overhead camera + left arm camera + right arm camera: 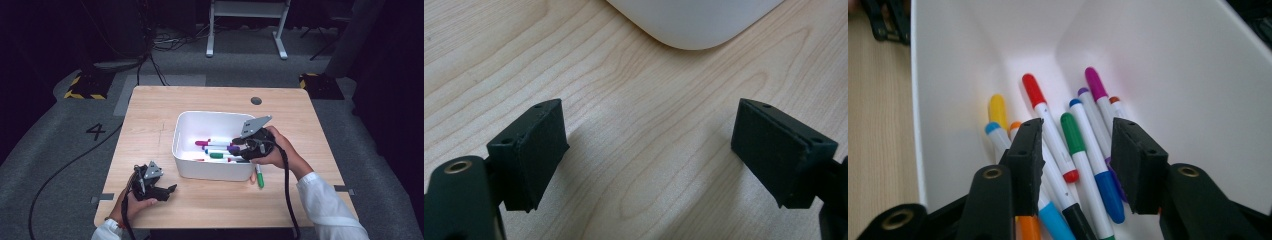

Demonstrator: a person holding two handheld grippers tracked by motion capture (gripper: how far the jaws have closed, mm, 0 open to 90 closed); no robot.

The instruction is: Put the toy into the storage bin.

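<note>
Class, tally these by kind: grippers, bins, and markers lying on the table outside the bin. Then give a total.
Grippers: 2, the left gripper and the right gripper
Bins: 1, the white bin
Markers outside the bin: 1, the green marker
Total: 4

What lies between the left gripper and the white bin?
Bare wood table: the left gripper view shows open grain between the left gripper and the bin.
</note>
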